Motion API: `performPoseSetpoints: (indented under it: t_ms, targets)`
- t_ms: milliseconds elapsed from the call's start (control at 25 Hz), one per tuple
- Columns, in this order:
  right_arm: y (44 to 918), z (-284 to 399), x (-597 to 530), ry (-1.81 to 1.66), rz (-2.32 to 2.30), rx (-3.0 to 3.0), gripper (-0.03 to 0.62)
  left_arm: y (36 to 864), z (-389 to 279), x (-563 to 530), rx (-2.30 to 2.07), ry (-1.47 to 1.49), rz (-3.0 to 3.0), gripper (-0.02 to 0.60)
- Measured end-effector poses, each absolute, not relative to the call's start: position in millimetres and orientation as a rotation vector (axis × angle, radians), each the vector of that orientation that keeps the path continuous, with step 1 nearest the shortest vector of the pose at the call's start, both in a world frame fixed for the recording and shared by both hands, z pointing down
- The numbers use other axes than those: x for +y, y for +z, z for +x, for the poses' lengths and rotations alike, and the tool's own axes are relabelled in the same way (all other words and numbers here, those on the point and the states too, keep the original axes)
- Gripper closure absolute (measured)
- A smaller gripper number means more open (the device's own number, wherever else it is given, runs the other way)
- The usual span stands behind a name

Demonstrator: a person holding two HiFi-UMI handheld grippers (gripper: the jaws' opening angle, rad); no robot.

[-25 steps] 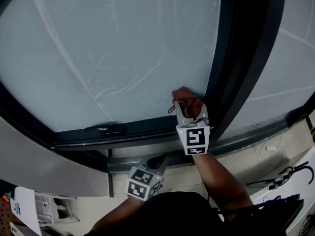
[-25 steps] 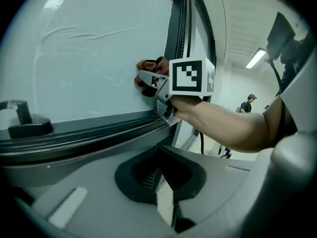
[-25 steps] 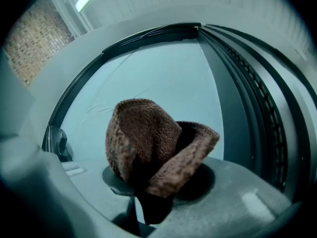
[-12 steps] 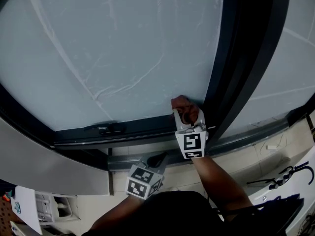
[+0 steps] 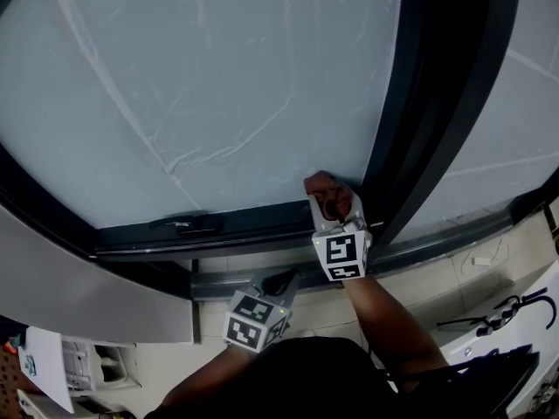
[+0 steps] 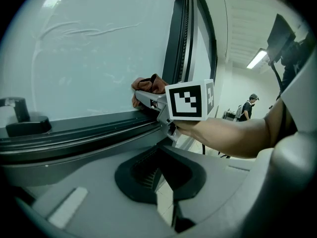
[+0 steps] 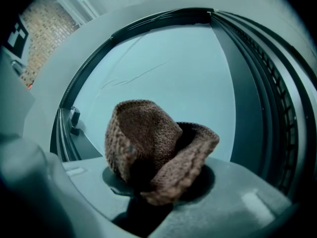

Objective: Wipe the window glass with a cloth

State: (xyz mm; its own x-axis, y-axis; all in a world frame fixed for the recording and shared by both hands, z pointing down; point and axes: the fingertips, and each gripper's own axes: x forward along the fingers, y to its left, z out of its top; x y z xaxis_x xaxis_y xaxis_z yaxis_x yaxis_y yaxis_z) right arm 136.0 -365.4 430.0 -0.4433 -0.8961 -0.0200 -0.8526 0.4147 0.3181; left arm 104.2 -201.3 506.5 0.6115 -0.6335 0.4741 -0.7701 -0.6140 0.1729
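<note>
Fingers of left gripper: nearly together, nothing held, low on near side. Right gripper: 2 jaws clamped on brown cloth, against window glass at its bottom right corner, beside dark frame.

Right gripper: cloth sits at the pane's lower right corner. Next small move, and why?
Probably slide the right gripper leftward, pressing the cloth on the glass: it sits beside the dark frame, and streaks show to its upper left.
</note>
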Motion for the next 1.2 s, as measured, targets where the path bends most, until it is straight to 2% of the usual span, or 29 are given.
performPoseSetpoints:
  t_ms: [520, 960, 1200]
  targets:
    - [440.6, 135.0, -365.6, -0.356, 1.506, -2.477, 0.464, 503.2, 98.5, -187.4, -1.165, 0.479, 2.456, 0.565]
    - [446.2, 135.0, -366.8, -0.415, 1.502, -2.414, 0.464, 504.4, 48.9, -159.7, -1.298, 0.423, 2.358, 0.565]
    - [450.7, 136.8, -366.5, -0.234, 1.415, -2.458, 0.464, 495.3, 14.9, -137.5, -1.329, 0.409, 2.371, 0.565]
